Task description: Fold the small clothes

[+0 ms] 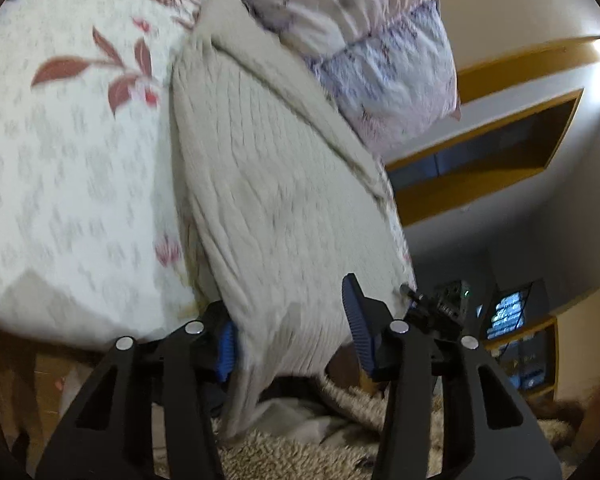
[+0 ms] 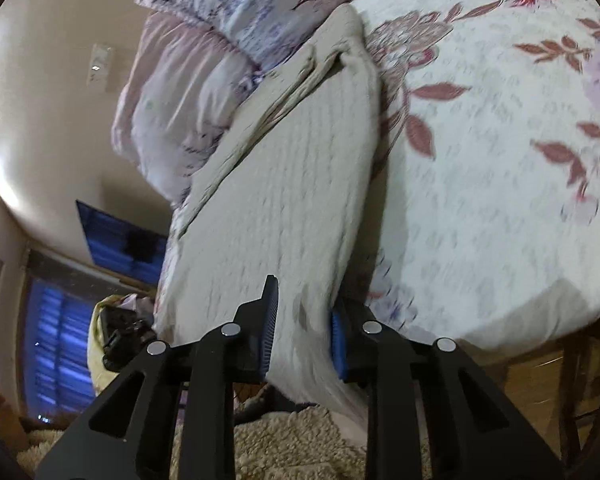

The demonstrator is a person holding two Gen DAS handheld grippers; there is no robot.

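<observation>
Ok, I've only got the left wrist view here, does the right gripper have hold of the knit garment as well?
Observer: Yes. The right gripper has the beige knit garment filling the gap between its blue pads, at the edge hanging off the bed.
Operator: What's beyond it on that side?
Observer: A window with blue-lit blinds, low in the right wrist view.
Operator: Anything on the wall?
Observer: A pale switch plate, higher up.

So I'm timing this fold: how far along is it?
Early to midway. Done: the knit garment lies long and narrow on the bedspread, apparently folded lengthwise already. In hand: its near edge hangs off the bed between the fingers of the left gripper and right gripper, not clearly clamped. Left: closing on it and folding it over.
</observation>
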